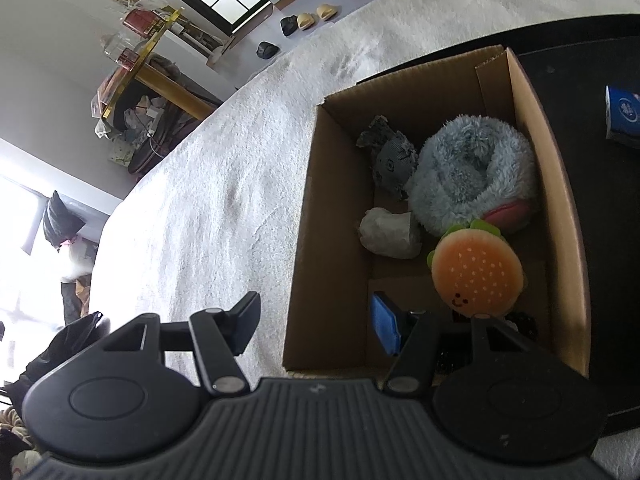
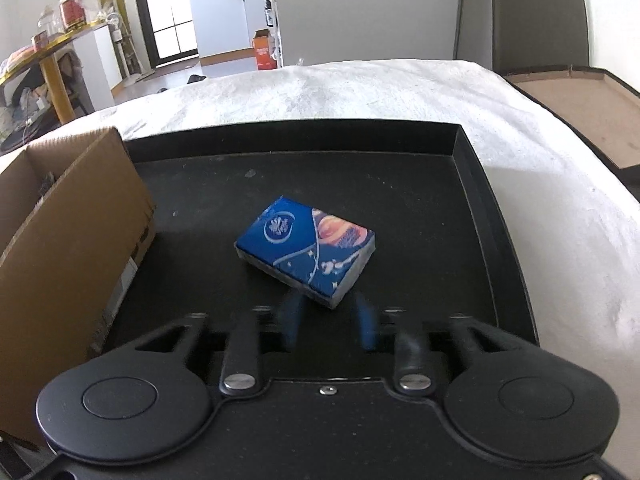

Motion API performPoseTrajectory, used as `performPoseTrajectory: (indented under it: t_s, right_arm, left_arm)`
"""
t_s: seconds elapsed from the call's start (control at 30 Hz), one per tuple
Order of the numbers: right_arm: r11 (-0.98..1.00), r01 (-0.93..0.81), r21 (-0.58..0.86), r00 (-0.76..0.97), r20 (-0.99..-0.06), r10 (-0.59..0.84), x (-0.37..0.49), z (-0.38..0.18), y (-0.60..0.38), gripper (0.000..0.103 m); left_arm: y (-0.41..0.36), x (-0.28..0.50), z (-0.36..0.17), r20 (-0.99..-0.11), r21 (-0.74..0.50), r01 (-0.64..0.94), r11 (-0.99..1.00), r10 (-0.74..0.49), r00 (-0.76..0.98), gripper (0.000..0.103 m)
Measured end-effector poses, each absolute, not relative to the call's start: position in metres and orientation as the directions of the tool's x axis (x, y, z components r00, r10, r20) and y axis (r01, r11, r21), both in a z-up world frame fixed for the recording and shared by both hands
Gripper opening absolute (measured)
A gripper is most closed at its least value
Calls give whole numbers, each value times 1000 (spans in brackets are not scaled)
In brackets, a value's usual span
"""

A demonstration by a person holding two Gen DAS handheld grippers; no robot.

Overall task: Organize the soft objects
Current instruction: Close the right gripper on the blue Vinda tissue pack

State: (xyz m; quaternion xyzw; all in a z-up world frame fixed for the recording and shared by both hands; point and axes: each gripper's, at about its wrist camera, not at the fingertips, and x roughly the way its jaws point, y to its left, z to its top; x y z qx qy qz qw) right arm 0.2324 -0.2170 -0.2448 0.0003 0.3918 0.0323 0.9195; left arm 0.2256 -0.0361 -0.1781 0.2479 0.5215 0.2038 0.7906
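Cardboard box (image 1: pixel 332 216) holds a burger plush (image 1: pixel 478 272), a blue fluffy toy (image 1: pixel 472 172) at 12 o'clock of it, and grey and white pieces (too crumpled to name). Left gripper (image 1: pixel 316 320) hangs wide open, empty, straddling the box's wall. Right wrist: blue tissue pack (image 2: pixel 306 250) lies on a black tray (image 2: pixel 472 184); right gripper (image 2: pixel 330 326) is open, empty, just short of it.

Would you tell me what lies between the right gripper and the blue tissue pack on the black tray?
Nothing: in the right wrist view, only bare black tray separates the open right gripper from the blue tissue pack.
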Motion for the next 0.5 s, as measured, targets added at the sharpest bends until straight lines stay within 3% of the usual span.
performPoseTrajectory:
  t_s: [0.07,0.5]
  right_arm:
    - [997,-74,-8,719,-694,48,233,-241,-211,75]
    - [987,-126,-98,682,-731,14,267,-251,-206,76]
  left_arm:
    - [-34,223,-178,-721,606,-63,793,581,378,59]
    - [-30,234,-178,-733,603,-69,795,586,346,59]
